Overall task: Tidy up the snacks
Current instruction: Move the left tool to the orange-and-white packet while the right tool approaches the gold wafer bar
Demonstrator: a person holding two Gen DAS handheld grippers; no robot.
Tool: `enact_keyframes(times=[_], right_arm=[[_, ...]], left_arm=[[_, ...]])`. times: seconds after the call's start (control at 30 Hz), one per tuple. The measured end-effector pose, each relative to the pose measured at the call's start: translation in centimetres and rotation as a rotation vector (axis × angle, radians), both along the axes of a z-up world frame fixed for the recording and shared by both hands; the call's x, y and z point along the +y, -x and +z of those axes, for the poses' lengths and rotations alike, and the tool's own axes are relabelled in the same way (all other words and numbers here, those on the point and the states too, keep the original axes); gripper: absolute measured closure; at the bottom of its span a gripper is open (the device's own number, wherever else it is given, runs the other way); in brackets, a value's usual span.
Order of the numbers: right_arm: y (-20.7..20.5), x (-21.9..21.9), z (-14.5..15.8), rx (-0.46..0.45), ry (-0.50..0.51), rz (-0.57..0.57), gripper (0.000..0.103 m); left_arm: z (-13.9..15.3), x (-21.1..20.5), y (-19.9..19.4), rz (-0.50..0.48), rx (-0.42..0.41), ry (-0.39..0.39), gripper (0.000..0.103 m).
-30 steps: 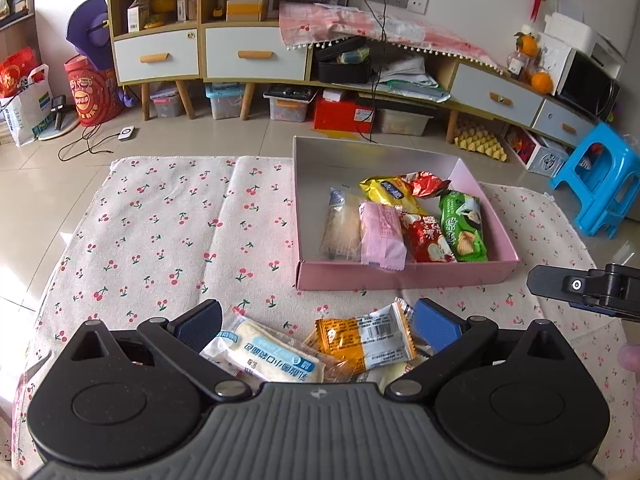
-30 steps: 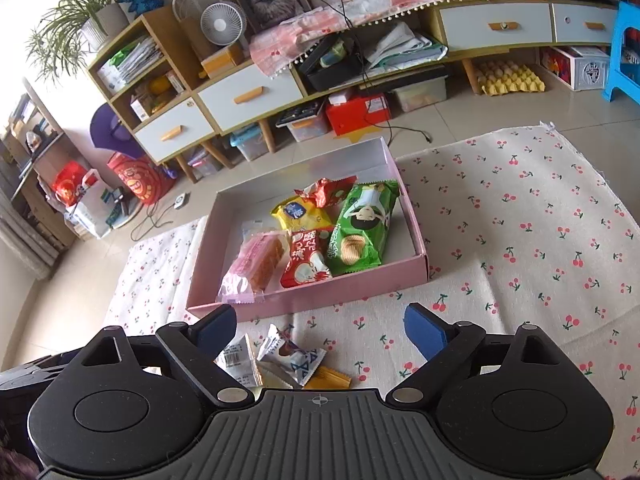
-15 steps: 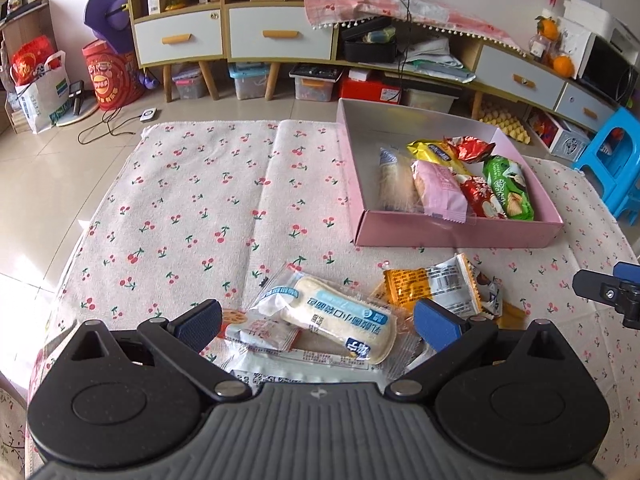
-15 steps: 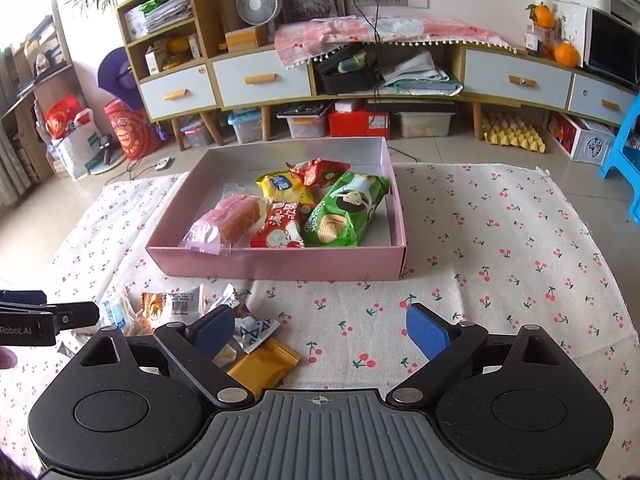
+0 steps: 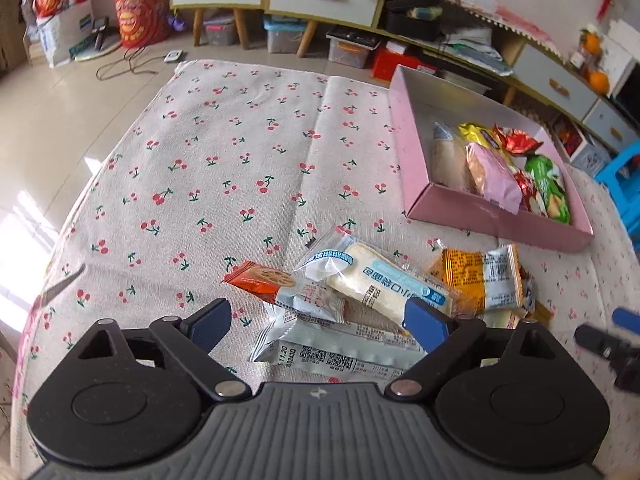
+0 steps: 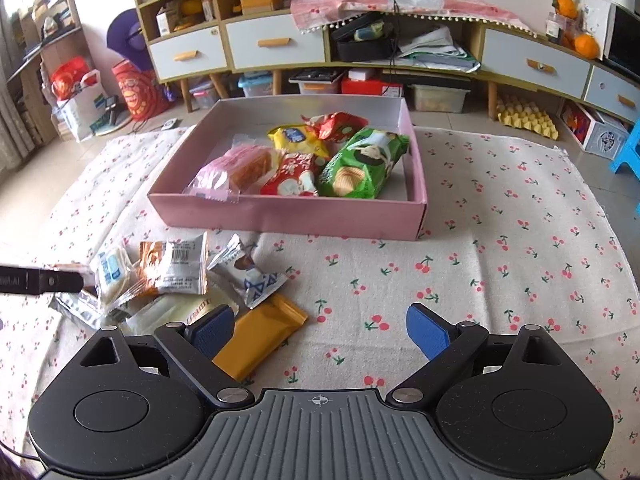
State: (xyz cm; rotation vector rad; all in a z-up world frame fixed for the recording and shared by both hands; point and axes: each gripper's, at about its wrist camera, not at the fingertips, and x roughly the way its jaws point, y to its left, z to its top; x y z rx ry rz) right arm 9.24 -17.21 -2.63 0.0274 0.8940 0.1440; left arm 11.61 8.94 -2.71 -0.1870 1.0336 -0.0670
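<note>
A pile of loose snack packets lies on the cherry-print cloth in front of the pink box (image 5: 496, 216) (image 6: 288, 216). My left gripper (image 5: 318, 320) hangs low over the pile with its jaws closing. A white bread packet (image 5: 384, 280) and a white coded packet (image 5: 332, 356) lie between them, and the left pad stands apart from the packets. An orange-and-white packet (image 5: 484, 276) lies to the right. My right gripper (image 6: 320, 332) is open over bare cloth, with a mustard-yellow packet (image 6: 260, 336) beside its left finger. The box holds several snacks, among them a green bag (image 6: 360, 168).
The cloth (image 6: 500, 280) has free room to the right of the pile and to the left in the left wrist view. Low cabinets (image 6: 276, 44) and storage bins line the far wall. A blue stool (image 5: 624, 184) stands at the right. Bare floor (image 5: 60, 128) borders the cloth's left edge.
The left gripper has come down over the snack pile and its jaws have narrowed. The right gripper has sunk and rolled level, now beside the mustard-yellow packet.
</note>
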Motion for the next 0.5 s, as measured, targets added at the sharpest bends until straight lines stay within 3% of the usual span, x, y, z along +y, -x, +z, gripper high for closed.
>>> enact_keyframes(times=[0.07, 0.3, 0.4, 0.5], right_arm=[[0.0, 0.8, -0.3, 0.012, 0.020, 0.018, 0.008], [-0.5, 2.1, -1.5, 0.078, 0.003, 0.008, 0.008], [-1.0, 2.1, -2.1, 0.109, -0.018, -0.013, 0.008], [-1.2, 2.1, -2.8, 0.130, -0.023, -0.031, 0.008]], left_arm=[[-0.1, 0.5, -0.6, 0.037, 0.017, 0.063, 0.028], [-0.7, 0.6, -2.5, 0.177, 0.068, 0.212, 0.034], [-1.0, -0.2, -3.0, 0.199, 0.085, 0.218, 0.034], [-1.2, -1.4, -3.4, 0.193, 0.096, 0.175, 0.033]])
